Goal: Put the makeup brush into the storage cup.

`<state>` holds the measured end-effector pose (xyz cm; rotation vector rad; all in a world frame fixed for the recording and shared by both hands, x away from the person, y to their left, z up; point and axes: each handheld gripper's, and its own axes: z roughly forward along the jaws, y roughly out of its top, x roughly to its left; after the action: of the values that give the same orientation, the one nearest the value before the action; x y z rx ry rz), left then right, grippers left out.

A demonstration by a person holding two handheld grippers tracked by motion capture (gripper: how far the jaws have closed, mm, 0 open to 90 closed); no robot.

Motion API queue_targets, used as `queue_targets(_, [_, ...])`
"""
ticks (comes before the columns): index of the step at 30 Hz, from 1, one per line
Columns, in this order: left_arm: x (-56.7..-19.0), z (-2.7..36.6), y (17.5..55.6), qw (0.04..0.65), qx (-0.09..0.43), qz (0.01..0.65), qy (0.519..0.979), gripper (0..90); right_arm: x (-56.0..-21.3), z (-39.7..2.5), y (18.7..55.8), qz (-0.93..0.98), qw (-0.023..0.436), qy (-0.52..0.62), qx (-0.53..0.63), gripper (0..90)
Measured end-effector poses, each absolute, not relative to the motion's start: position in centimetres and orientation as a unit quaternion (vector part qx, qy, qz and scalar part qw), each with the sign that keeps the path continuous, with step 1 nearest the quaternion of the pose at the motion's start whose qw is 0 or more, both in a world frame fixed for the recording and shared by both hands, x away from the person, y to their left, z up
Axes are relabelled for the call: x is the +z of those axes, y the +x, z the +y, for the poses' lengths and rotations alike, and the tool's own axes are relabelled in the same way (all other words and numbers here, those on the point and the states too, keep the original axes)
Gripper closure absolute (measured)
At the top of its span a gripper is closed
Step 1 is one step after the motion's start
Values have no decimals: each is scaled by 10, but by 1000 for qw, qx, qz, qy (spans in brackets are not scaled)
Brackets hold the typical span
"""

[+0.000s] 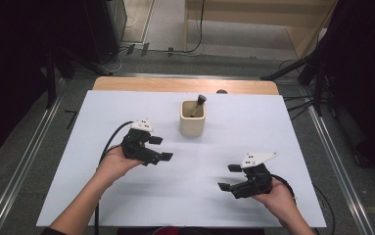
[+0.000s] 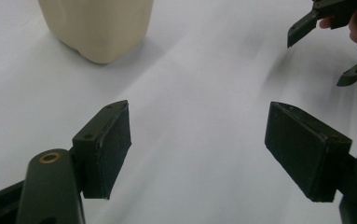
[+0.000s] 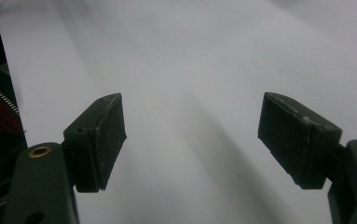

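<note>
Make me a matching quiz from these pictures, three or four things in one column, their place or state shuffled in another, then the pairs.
1. cream cup
2. dark-handled tool
3. left gripper
4. right gripper

a. open, near the table's front right
b. stands toward the far middle of the white table
c. leans inside the cup
d. open, just left of the cup

Pairs: 1-b, 2-c, 3-d, 4-a

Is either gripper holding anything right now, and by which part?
Nothing is held. The left gripper and right gripper are both open over the table.
</note>
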<state>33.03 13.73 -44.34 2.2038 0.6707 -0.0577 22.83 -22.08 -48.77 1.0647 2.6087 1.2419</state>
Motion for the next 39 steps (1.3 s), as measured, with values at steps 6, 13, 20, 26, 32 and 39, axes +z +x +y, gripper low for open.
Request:
queue_targets(6, [-448,142,322,404,-16,260,877,233,-488,-221,229,847,31,342,405,241])
queue_targets(13, [-454,152,314,408,-14,268,873,236,-488,-221,229,846,29,346,405,241])
queue_targets(20, [-457,162,303,407,-1,260,875,237,-488,-221,229,846,28,346,404,241])
queue_targets(26, [-460,168,296,401,6,258,879,234,-489,-222,230,846,26,349,401,241])
queue_targets(32, [-462,172,290,398,9,255,881,233,-489,-223,230,846,29,349,402,241])
queue_targets(39, [-463,177,284,398,11,250,882,204,-490,-225,231,844,28,355,401,241])
